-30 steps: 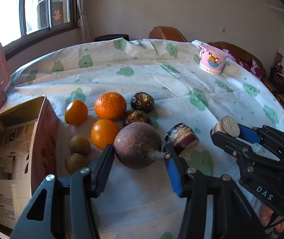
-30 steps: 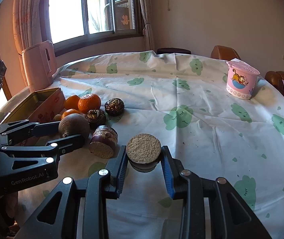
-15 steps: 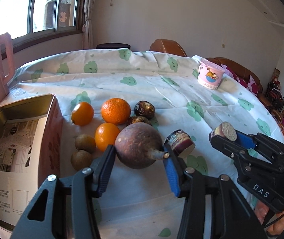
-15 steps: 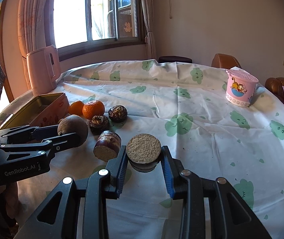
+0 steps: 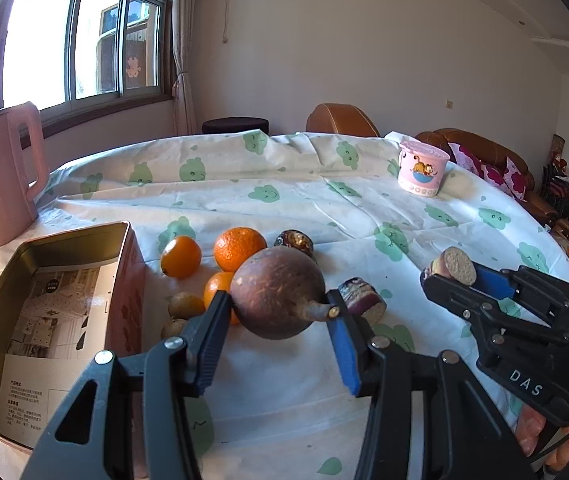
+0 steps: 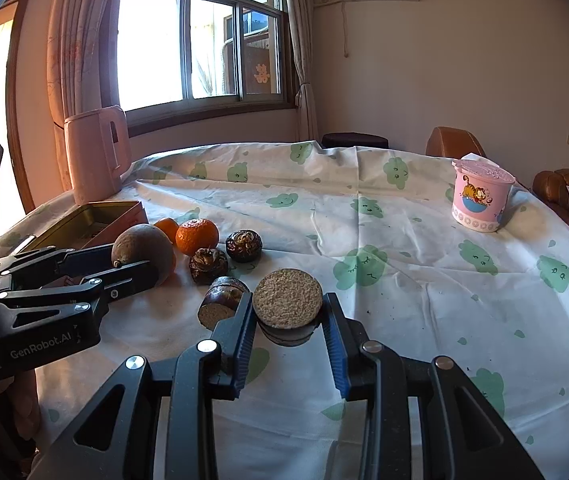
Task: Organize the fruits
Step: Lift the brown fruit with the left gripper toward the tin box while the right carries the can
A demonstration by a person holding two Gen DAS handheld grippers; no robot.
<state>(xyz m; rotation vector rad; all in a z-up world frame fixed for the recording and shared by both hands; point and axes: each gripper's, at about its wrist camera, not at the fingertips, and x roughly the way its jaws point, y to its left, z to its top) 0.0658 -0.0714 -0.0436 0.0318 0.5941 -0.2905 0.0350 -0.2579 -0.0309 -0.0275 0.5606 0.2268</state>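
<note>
- Far left on the surface stands a pink kettle, and beside it an open tin box with printed paper inside.
- Next come oranges and small brown fruits, clustered by the box.
- The left hand-held gripper clasps a round brown stemmed fruit — raised above the cloth.
- A cut purple-skinned piece lies just right of it.
- The right hand-held gripper grips another cut piece, its pale face forward.
- A pink cartoon cup sits far right, well apart.
</note>
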